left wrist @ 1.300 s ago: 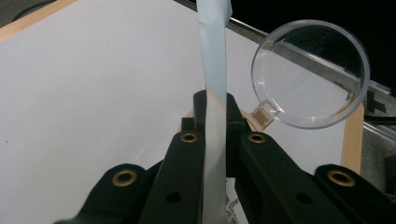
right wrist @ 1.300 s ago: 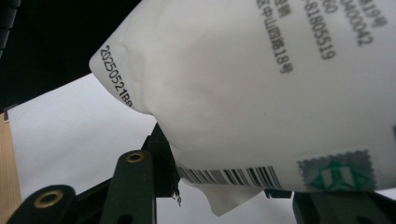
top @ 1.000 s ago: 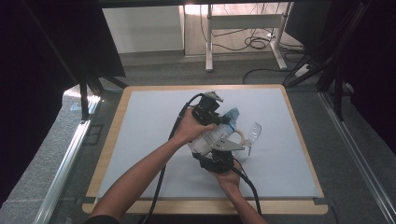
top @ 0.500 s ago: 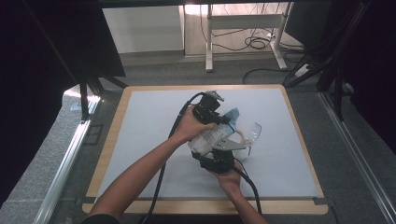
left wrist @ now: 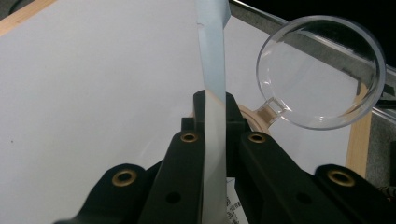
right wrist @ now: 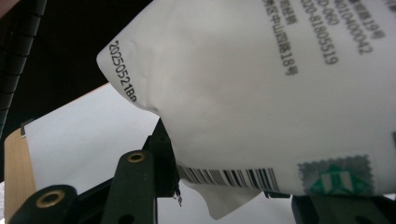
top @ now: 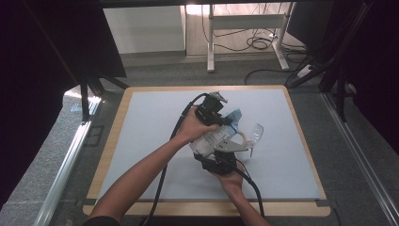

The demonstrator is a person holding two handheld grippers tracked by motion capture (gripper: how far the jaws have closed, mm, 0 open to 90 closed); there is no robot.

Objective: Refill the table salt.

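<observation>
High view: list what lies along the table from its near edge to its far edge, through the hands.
Right hand → right tool → white pouch → left tool → bare far part of the table mat.

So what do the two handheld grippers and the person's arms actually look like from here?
Both grippers, the left gripper and the right gripper, are black, each trailing a thick black cable. The right one carries a grey three-cornered plate on top. In the left gripper view, the black jaws show brass-coloured ringed screw holes. The forearms are bare, with no sleeves or gloves visible.
</observation>
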